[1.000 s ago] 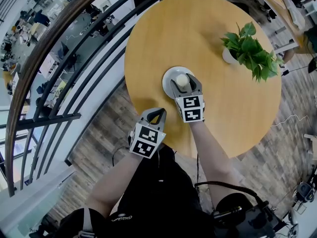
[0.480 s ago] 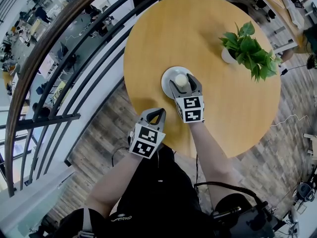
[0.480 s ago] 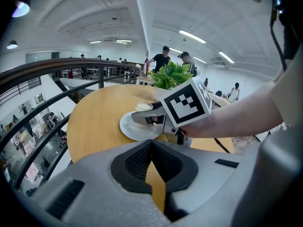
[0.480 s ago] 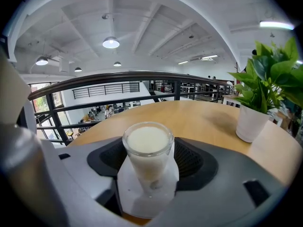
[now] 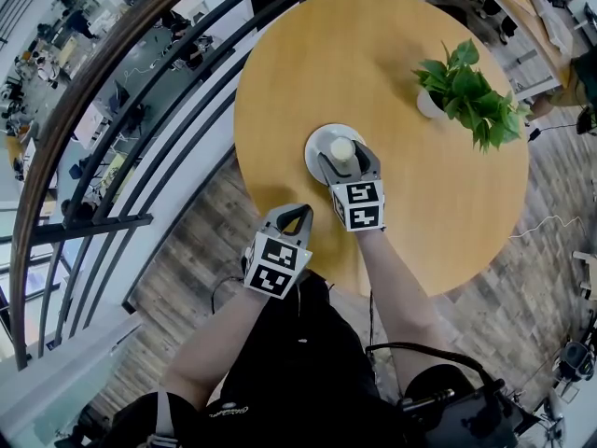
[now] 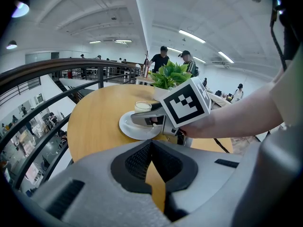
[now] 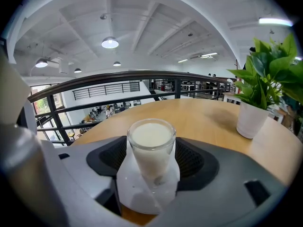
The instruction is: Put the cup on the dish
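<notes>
Left: left gripper (image 5: pixel 297 213) is empty, with its jaws drawn narrow. It is held off the near edge of the round wooden table (image 5: pixel 373 63), pointing at the dish, forearm bent close to the body.

Centre: the clear glass cup of milky white liquid (image 7: pixel 151 145) stands upright on the round white dish (image 5: pixel 317 143). Neither has shifted from a second ago. Right gripper (image 5: pixel 343 157) has its jaws opening, now wide. The cup stands between them, with a gap showing on each side and no pad touching the glass. Judgement: cup released, placement done, only the withdrawal left. Right forearm is stretched over the table edge, gripper level and low across the dish.

Right: green leafy plant in a white pot (image 5: pixel 471 96), well apart.
</notes>
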### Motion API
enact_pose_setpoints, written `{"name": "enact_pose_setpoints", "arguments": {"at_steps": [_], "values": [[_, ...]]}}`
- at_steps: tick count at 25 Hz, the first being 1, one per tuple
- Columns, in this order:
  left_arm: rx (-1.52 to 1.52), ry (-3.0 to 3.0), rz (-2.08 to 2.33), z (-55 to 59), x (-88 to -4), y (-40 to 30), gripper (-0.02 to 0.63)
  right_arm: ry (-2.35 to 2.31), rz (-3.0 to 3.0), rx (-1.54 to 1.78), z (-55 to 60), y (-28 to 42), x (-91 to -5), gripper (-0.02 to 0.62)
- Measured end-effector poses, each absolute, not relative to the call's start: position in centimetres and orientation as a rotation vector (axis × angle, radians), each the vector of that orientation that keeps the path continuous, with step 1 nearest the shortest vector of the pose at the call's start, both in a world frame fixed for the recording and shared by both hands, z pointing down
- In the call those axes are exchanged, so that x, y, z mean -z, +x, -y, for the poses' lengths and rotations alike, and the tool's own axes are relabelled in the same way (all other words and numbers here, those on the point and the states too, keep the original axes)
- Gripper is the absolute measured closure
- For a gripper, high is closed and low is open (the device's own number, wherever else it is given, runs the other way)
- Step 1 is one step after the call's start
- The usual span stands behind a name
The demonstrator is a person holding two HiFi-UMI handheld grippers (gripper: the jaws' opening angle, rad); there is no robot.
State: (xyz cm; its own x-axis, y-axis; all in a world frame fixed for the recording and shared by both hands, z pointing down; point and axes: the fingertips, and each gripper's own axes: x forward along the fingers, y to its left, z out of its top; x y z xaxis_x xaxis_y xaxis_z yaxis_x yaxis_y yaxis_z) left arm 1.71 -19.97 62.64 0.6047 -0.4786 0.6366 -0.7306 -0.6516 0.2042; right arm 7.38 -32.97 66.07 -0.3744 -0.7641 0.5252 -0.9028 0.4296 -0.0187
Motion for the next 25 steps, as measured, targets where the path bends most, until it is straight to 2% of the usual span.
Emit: {"name": "enact_pose_setpoints", "arguments": {"at_steps": [25], "values": [[-0.736,2.404,0.986,19.8,-61.5,2.3,0.611,1.380,2.232,-0.473,28.3,8.8,-65.6,0.295]]}}
